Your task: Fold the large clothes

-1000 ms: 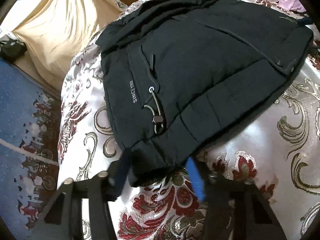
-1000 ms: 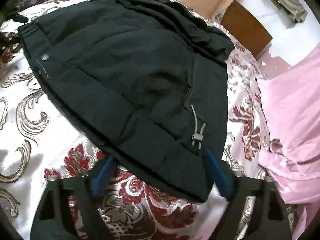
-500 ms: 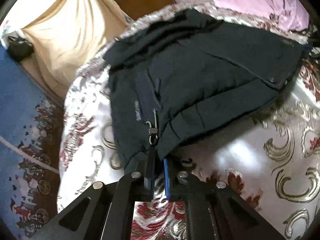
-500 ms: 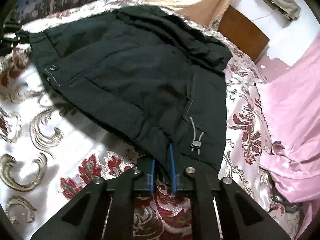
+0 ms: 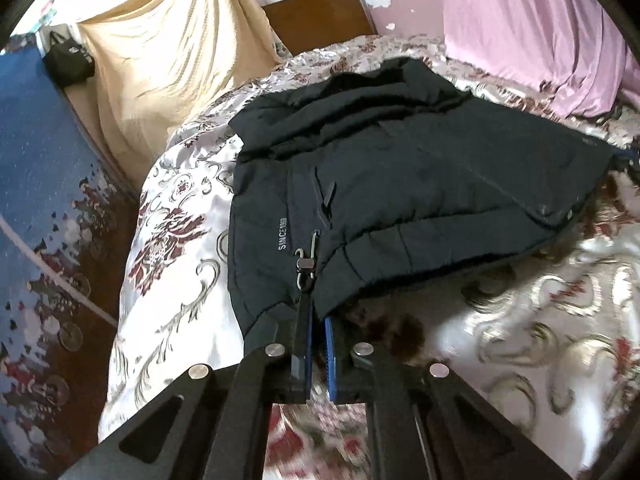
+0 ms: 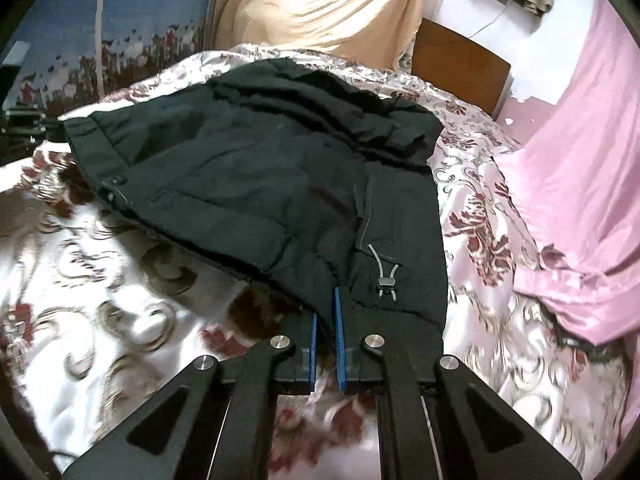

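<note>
One bed took up most of both views, its silver bedspread (image 5: 176, 216) patterned with red flowers and grey scrolls. Beyond it hung one cream drape (image 5: 168, 40) and one pink cloth (image 6: 580, 200), with one brown wooden headboard (image 5: 320, 16) between them and a blue patterned rug (image 5: 36, 184) on the floor at the side.

One black padded jacket (image 5: 420, 184) lay spread across the middle of the bedspread, its upper part bunched in folds toward the headboard, its near hem raised slightly off the cover. White lettering (image 5: 283, 234) ran along a seam on one side. Two drawcord toggles showed at the hem, one near each corner (image 5: 305, 264) (image 6: 386, 282).

Two grippers were in play. The left gripper (image 5: 318, 344) had its blue pads nearly together, clamped on one hem corner of the jacket. The right gripper (image 6: 326, 332) was likewise pinched on the other hem corner.
</note>
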{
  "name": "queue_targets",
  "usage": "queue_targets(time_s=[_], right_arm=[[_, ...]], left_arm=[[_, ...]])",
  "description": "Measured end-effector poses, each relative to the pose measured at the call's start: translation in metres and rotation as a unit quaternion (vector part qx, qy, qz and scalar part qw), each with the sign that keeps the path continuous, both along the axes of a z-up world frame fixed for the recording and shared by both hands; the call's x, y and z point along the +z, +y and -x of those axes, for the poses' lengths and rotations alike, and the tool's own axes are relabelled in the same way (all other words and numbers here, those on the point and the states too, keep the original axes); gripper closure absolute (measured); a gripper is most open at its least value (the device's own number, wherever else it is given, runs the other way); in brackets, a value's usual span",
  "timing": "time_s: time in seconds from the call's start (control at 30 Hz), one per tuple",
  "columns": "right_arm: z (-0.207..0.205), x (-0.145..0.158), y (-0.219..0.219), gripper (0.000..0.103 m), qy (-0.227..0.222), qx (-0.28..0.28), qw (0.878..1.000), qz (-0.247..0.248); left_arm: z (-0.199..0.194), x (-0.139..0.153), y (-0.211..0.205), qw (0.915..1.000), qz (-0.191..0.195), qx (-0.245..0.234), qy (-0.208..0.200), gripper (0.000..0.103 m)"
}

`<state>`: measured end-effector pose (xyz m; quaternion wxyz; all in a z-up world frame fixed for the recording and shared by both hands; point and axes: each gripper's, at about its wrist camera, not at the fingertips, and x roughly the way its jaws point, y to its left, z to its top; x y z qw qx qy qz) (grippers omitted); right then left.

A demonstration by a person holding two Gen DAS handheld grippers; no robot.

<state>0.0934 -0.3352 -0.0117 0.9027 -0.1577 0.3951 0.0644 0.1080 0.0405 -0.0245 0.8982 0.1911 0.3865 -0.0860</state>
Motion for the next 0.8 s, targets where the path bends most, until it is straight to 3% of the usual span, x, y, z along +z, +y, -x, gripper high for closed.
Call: queue_targets(time_s=[0.37,0.57,0.8], right_arm=[[0.084,0.025,-0.007,0.096,0.014,-0.015,0.999,-0.035],[0.085,0.041,-0.009,0.097,-0.003,-0.026,0.998,-0.050],[0.041,0.074,-0.011,0.098,-0.051,-0.029,0.996,-0.070]], left_arm=[[0.078,0.019,0.017,0.9980,0.061,0.018,-0.007,0.098],[0.068,0.040,0.016,0.9965,0.078,0.026,-0.019,0.098],[0.032,0.074,0.006,0.9954,0.077,0.022,-0.052,0.098]])
